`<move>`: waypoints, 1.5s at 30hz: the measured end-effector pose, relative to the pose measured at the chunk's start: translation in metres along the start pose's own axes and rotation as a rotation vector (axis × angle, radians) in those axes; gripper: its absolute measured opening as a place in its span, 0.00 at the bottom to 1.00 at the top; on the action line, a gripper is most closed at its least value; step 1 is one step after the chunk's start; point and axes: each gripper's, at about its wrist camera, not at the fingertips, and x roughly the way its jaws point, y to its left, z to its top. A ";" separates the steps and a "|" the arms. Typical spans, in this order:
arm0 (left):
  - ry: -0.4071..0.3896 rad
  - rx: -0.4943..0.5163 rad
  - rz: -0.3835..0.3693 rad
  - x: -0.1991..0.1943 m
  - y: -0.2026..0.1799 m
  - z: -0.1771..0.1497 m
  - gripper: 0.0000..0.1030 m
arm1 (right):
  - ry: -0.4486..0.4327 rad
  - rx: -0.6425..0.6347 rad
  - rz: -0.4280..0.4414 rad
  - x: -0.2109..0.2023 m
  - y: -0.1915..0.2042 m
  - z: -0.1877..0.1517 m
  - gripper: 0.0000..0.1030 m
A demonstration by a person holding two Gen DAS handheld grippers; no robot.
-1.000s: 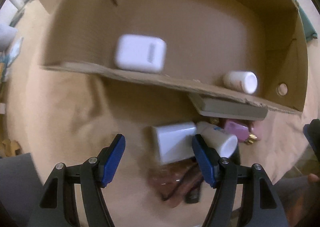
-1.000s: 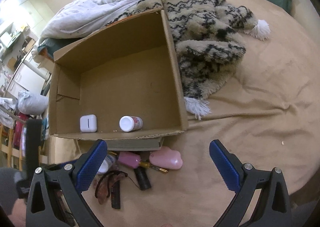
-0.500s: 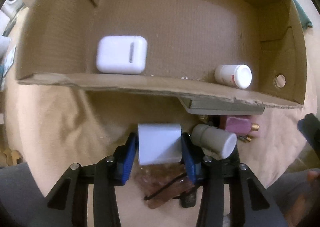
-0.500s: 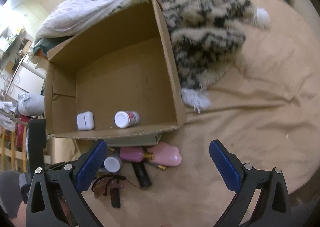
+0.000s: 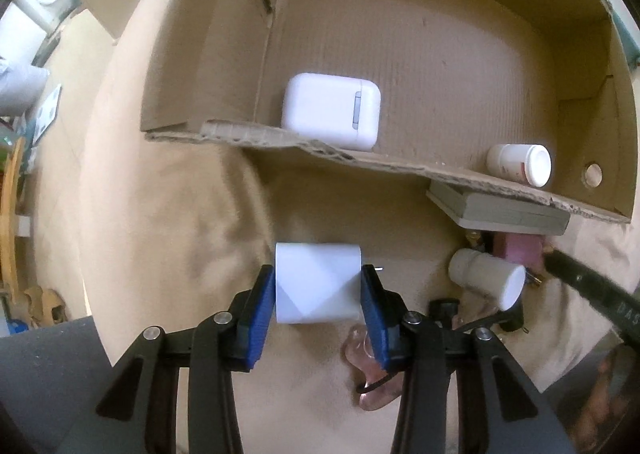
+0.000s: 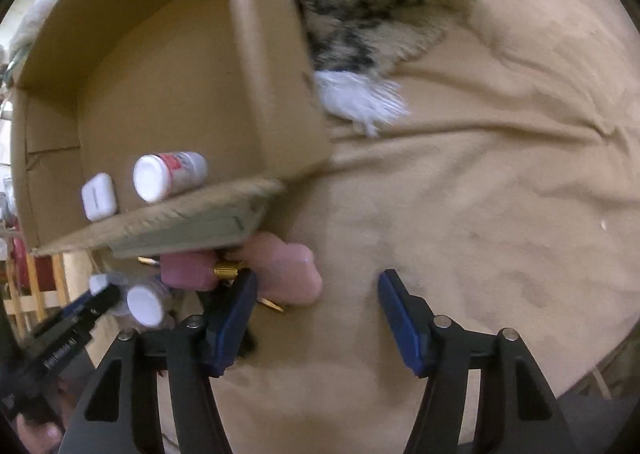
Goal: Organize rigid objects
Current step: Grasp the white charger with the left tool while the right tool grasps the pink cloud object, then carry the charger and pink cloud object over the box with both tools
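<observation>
My left gripper [image 5: 318, 294] is shut on a white block [image 5: 318, 282], just in front of the cardboard box [image 5: 360, 158]. A white earbud case [image 5: 331, 110] and a white pill bottle [image 5: 520, 164] lie inside the box. In the right wrist view, my right gripper [image 6: 316, 306] points down at the tan sheet with its jaws closing. A pink cloud-shaped case [image 6: 288, 270] lies by the tip of its left finger [image 6: 236, 306]. The right finger stands well clear of the case, and no pad presses on it. A pink bottle [image 6: 188, 268] with a gold cap lies left of the case.
A grey book [image 5: 500, 210] sticks out from under the box's near wall. A white bottle [image 5: 486, 282] and pinkish sunglasses [image 5: 368, 374] lie on the sheet near my left gripper. A patterned fleece with a white pom-pom [image 6: 360, 98] lies right of the box.
My left gripper closed on the white block and now holds it. My right gripper came down close to the pink items, and its jaws have narrowed.
</observation>
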 end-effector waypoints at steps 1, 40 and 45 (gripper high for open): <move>0.001 -0.001 0.001 0.000 -0.001 0.000 0.38 | -0.008 -0.009 0.012 0.000 0.003 0.002 0.66; -0.261 -0.050 0.107 -0.098 0.049 -0.024 0.37 | -0.346 -0.126 0.138 -0.117 0.003 -0.054 0.56; -0.356 -0.032 0.100 -0.131 0.045 -0.021 0.37 | -0.467 -0.152 0.190 -0.140 0.017 -0.056 0.56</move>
